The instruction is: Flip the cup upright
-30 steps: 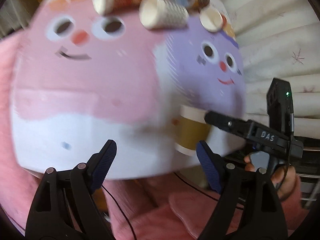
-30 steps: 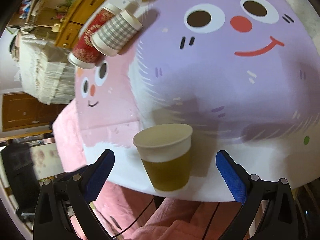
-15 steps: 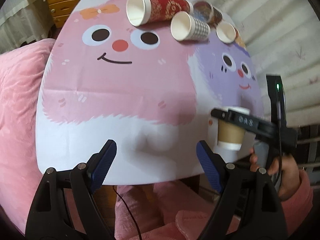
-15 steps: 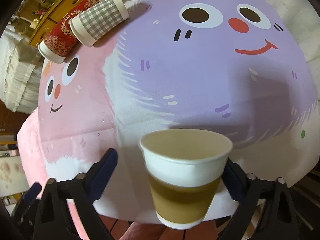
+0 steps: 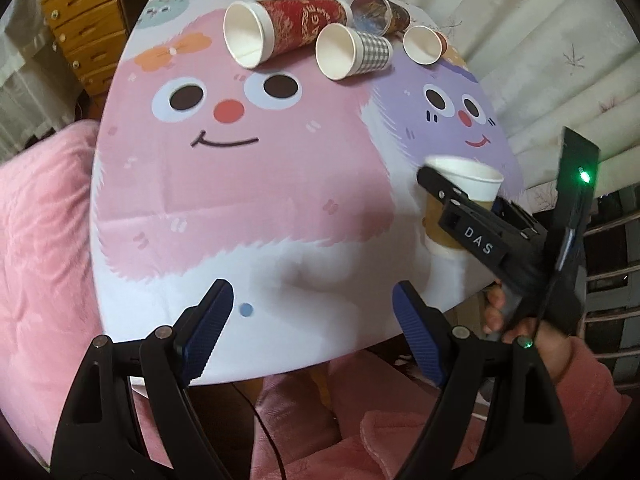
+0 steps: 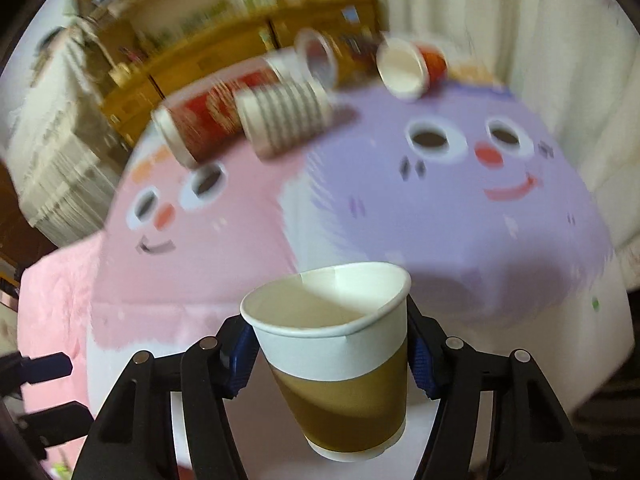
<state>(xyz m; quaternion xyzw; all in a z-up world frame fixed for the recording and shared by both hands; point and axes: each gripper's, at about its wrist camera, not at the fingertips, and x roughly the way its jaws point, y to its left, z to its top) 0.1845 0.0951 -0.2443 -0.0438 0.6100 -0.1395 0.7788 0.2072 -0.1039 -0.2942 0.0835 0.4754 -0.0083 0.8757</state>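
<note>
A brown and white paper cup [image 6: 340, 364] stands mouth up, its rim slightly squeezed, between my right gripper's blue pads. My right gripper [image 6: 332, 354] is shut on it near the table's front right edge; whether its base touches the table I cannot tell. The cup [image 5: 460, 204] and the right gripper [image 5: 476, 220] also show in the left wrist view. My left gripper [image 5: 308, 332] is open and empty above the table's front edge.
Several cups lie on their sides at the far edge of the cartoon-print table [image 5: 240, 200]: a tall red one [image 5: 288, 28], a checked one [image 5: 352, 54], a small one [image 5: 424, 44], a clear one [image 5: 370, 10]. Wooden drawers [image 5: 80, 28] stand behind, a pink cushion [image 5: 40, 220] to the left.
My right gripper has closed on the upright brown cup and its view has tilted up. My left gripper has pulled back and up, still open.
</note>
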